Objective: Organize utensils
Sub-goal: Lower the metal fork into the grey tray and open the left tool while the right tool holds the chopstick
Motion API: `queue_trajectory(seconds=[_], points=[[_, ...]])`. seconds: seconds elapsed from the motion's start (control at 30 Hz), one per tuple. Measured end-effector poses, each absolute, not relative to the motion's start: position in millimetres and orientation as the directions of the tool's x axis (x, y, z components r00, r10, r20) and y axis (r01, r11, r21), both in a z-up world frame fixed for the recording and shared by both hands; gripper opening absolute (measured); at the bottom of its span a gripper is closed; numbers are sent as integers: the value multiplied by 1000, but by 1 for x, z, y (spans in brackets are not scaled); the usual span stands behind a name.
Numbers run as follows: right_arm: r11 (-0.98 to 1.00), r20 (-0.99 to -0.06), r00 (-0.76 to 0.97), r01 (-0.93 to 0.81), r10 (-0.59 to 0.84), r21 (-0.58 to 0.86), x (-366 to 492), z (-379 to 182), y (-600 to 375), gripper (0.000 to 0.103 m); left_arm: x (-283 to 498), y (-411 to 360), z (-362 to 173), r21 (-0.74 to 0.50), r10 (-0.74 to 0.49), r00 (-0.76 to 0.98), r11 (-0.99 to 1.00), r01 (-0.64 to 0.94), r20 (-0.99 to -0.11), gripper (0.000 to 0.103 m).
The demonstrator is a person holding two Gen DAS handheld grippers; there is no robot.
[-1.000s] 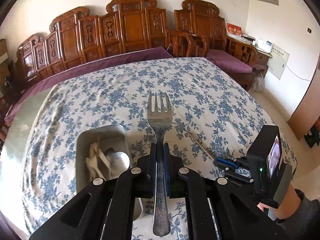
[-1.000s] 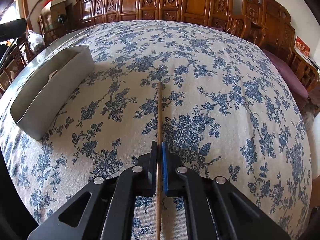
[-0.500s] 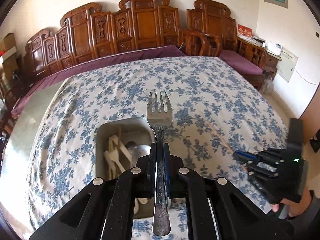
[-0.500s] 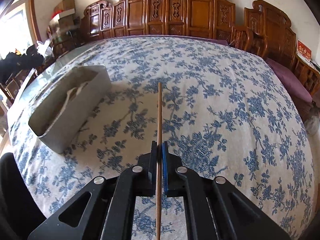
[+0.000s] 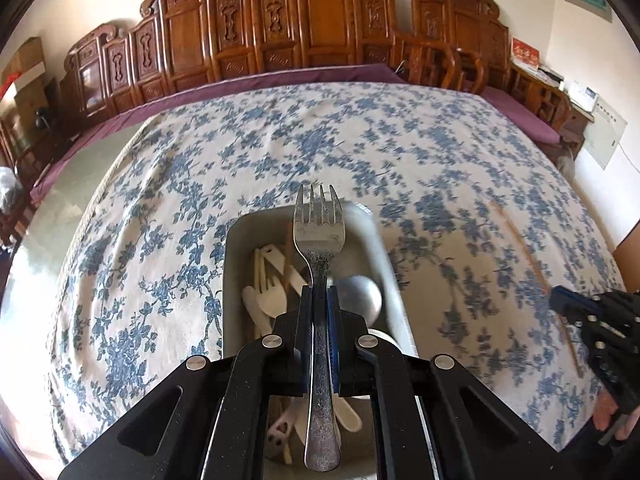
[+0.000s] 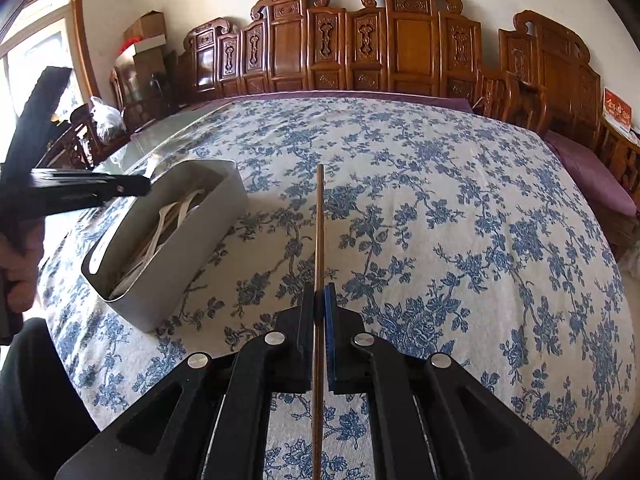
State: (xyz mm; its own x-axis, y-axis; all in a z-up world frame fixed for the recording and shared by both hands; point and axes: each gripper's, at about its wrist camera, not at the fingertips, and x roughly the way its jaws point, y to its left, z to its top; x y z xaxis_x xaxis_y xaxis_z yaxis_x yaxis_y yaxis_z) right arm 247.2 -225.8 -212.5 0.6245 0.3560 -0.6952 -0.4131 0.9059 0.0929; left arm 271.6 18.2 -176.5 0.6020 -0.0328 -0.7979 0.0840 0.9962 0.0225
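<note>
My left gripper is shut on a metal fork, tines pointing forward, held right above the grey utensil box. Inside the box lie several cream plastic utensils, a metal spoon and a wooden stick. My right gripper is shut on a thin wooden chopstick, lifted over the flowered cloth to the right of the box. In the left wrist view the right gripper shows at the right edge with the chopstick. The right wrist view catches the left gripper over the box.
The table wears a blue-flowered cloth, with bare grey tabletop beyond its left side. Carved wooden chairs with purple cushions ring the far and right sides. A person's hand grips the left tool.
The left gripper has carried the fork sideways and lower, from beside the box to over its middle. The right gripper has raised the chopstick off the cloth and tilted up.
</note>
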Motion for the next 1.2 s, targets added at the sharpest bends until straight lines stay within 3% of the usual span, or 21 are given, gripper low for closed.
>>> queue_trajectory(seconds=[0.73,0.83,1.2], points=[[905,-690,625,-413,365,104,250,-211,-226,6,293,19,-225,30,-18,497,996,89,-868,7],[907,-697,622,-408,357,100,251,-213,-225,6,289,20,-222,40,-13,506,995,93,-862,17],[913,-708,621,-400,338,85,243,-210,-218,6,258,41,-180,15,-39,573,996,89,-818,27]])
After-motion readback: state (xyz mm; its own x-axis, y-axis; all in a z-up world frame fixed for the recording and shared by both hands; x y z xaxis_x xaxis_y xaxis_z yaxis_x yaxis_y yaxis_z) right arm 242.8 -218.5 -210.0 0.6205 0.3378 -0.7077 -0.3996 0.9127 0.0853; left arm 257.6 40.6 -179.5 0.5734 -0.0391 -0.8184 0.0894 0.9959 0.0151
